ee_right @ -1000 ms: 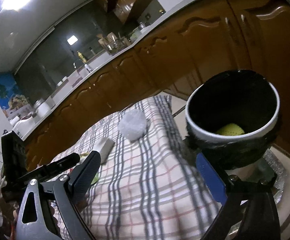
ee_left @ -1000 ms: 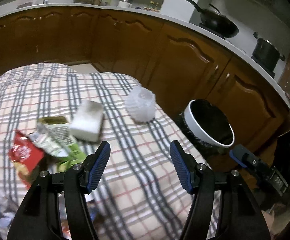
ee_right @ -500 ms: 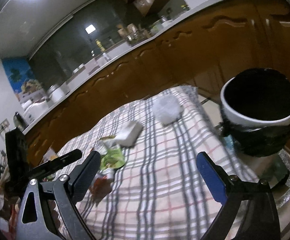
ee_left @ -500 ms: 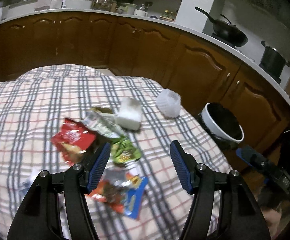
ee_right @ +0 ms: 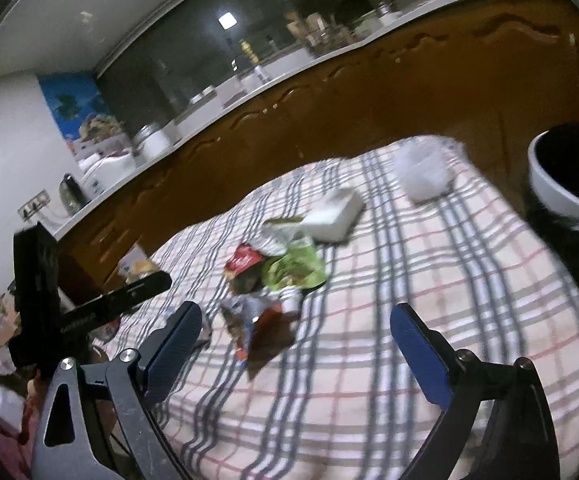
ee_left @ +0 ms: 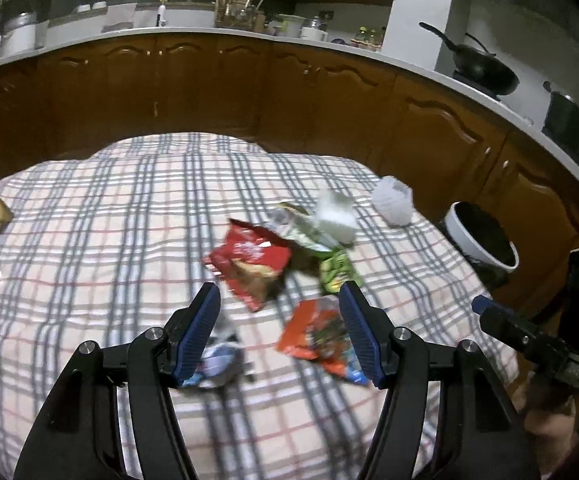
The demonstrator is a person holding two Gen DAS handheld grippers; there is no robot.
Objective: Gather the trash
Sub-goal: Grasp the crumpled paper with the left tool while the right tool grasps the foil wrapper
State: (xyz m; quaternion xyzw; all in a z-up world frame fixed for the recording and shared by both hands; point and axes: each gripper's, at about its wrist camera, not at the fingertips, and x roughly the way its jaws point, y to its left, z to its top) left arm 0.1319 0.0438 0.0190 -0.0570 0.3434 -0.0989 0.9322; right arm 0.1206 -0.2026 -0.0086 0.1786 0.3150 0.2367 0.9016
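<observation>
Plaid tablecloth [ee_left: 89, 248] covers the whole table. Brown wooden cabinets [ee_left: 209, 88] curve around behind it under a white countertop [ee_left: 329, 46]. On the stove side there's a black wok [ee_left: 485, 68] and a dark pot [ee_left: 567, 118]. A kettle [ee_right: 71, 194] sits by a wall outlet [ee_right: 33, 204], blue poster [ee_right: 73, 108] above.

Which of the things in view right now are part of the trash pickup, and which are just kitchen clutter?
Job:
red wrapper
green wrapper
orange wrapper
white box
crumpled white plastic
bin
Both grippers are open and empty: left gripper, right gripper.

Lying about:
wok
pot
checked cloth
</observation>
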